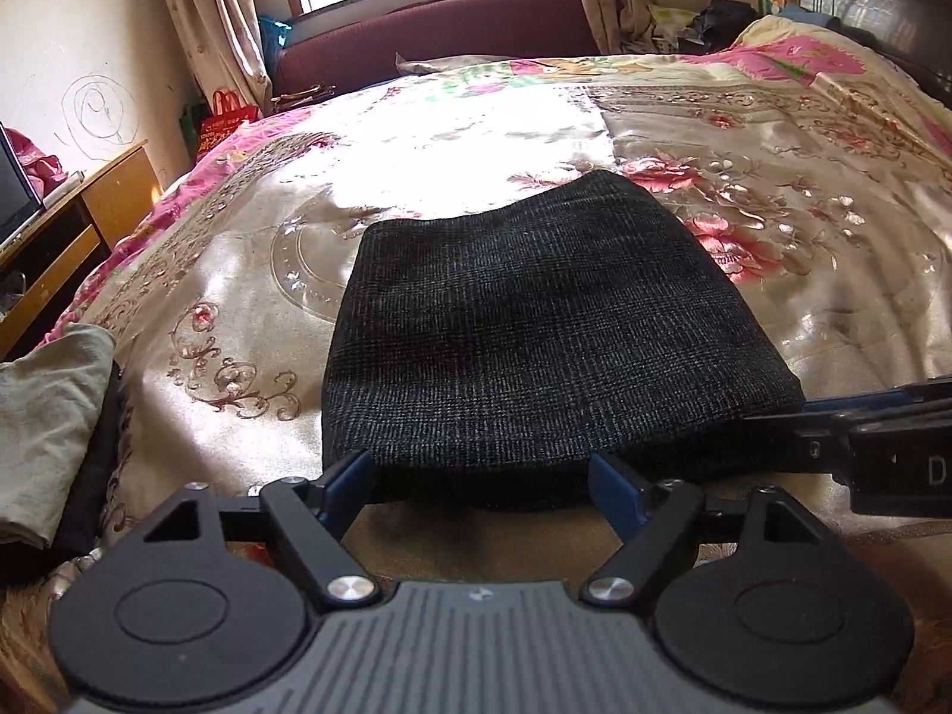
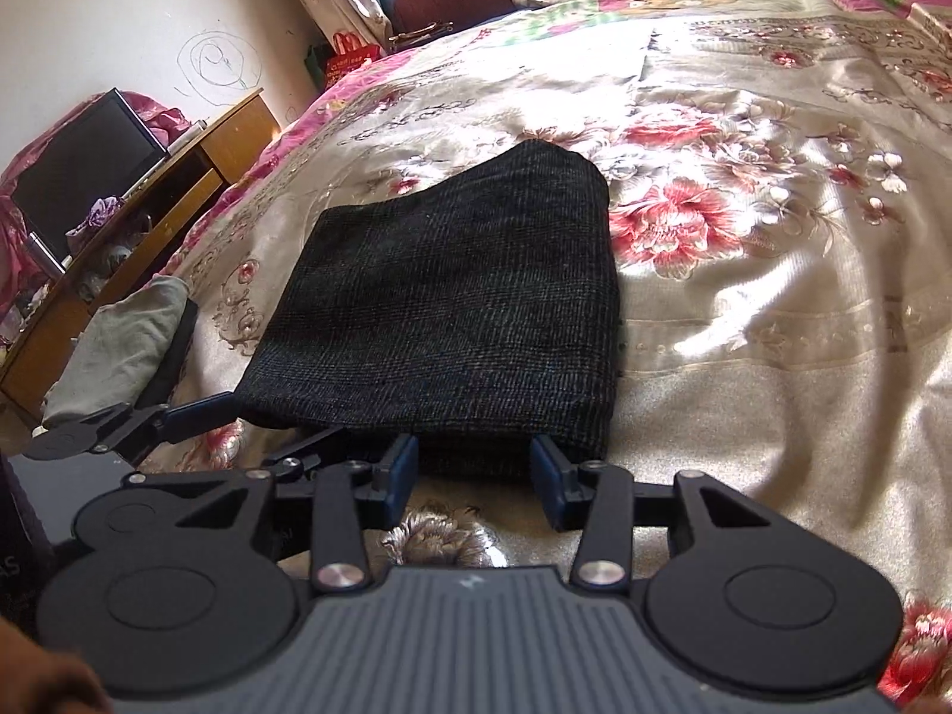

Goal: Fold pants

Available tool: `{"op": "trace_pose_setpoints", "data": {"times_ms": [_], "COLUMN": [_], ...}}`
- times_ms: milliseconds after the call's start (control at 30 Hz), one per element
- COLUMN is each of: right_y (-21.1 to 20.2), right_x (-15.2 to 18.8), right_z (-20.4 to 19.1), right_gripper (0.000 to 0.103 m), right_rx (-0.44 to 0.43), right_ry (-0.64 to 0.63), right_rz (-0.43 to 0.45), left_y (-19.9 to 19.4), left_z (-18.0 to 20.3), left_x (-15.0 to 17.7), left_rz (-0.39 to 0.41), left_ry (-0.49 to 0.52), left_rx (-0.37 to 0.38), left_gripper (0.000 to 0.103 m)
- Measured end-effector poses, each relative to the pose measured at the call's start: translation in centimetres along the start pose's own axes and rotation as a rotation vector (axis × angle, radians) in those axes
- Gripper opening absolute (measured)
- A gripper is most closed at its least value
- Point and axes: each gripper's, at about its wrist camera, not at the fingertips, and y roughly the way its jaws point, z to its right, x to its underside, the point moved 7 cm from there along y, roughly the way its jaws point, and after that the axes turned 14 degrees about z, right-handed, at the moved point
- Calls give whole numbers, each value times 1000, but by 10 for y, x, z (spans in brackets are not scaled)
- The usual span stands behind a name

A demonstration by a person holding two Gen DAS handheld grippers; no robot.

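Dark checked pants (image 1: 535, 309) lie folded into a compact rectangle on the flowered bedspread (image 1: 773, 178). My left gripper (image 1: 479, 467) is open wide at the near folded edge, its blue fingers on either side of that edge without pressing it. My right gripper (image 2: 474, 455) is at the same near edge of the pants (image 2: 446, 297), further right. It stands partly open, with the fold between its fingers and not pinched. One right finger (image 1: 833, 403) shows at the right side of the left wrist view. One left finger (image 2: 199, 413) shows by the pants' near left corner.
A folded grey cloth (image 2: 119, 351) lies on the bed's left edge near the pants. Beyond it stand a wooden desk (image 2: 196, 160) and a dark monitor (image 2: 83, 172). A maroon couch (image 1: 446, 35) sits under the window. The bedspread (image 2: 773, 297) stretches wide to the right.
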Motion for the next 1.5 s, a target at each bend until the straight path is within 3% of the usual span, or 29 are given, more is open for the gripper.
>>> {"op": "trace_pose_setpoints", "data": {"times_ms": [567,767,1500], "right_y": [-15,-15,-24], "right_x": [16,24,29], "right_z": [-7,-7,4], "right_gripper": [45,46,47], "right_rx": [-5,-4,24], "right_ry": [-6,-13,-4], "right_rz": [-8,-21,4], "left_y": [-17,-17,-23], "left_z": [12,16,18], "left_x": [16,26,29], "left_rz": [-13,-39,-19], "left_ry": [-10,-17,-9], "left_rx": [1,4,-13], "left_gripper": [103,103,103]}}
